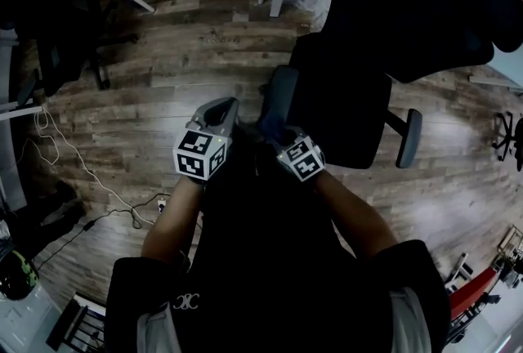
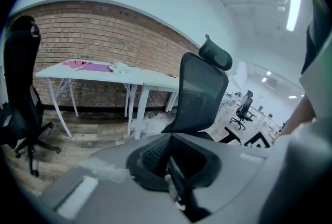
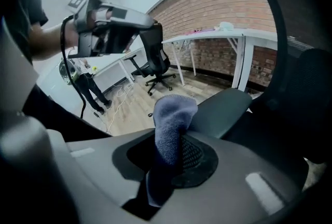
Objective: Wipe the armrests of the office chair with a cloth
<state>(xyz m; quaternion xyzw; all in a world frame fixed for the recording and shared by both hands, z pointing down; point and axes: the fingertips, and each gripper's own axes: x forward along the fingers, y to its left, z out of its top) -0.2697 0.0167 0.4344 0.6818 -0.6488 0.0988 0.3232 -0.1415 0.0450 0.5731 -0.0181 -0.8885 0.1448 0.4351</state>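
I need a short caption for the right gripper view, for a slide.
Right gripper shut on a blue-grey cloth, close to the armrest of the office chair.

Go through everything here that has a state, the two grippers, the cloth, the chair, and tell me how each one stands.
cloth: bunched, standing up out of the jaws.
right gripper: shut on the cloth.
left gripper: shut, nothing between its jaws.
near armrest: just ahead of the cloth; contact unclear.
office chair: upright, unoccupied.
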